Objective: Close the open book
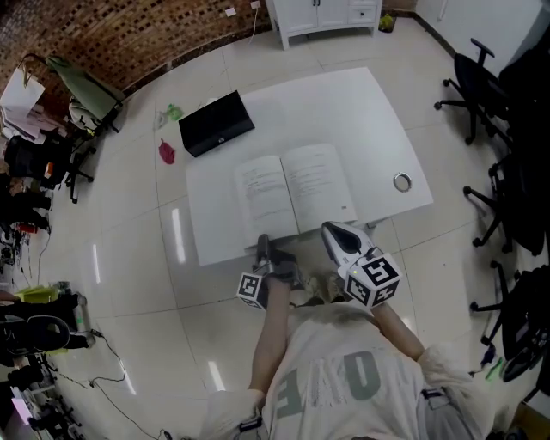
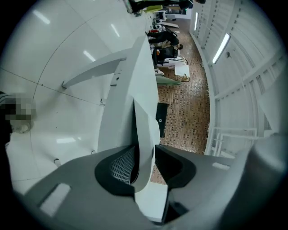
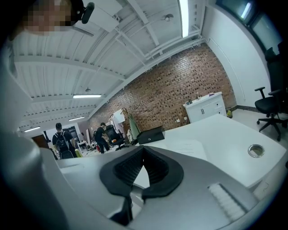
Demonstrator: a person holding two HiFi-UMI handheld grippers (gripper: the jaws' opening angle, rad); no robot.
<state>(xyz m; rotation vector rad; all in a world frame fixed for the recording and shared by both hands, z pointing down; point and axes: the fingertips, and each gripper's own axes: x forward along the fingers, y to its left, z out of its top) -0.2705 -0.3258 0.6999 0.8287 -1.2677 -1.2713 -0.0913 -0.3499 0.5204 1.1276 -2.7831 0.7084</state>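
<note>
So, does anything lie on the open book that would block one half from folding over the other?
Nothing visible does. Both pages of the book are bare; the black box and the ring sit apart from it on the table.

Looks like an open-plan office or lab workspace. Glossy tiled floor [image 1: 129, 258] under a white worktop [image 1: 378, 129]; black swivel chairs [image 1: 481, 82] at 3 o'clock, white cabinet [image 1: 322, 17] at 12 against a brick wall [image 1: 129, 34], cluttered gear [image 1: 34, 163] and trailing cables [image 1: 103, 378] at 9. Strip lights [image 3: 183, 18] overhead, people [image 3: 101, 134] among distant desks.
</note>
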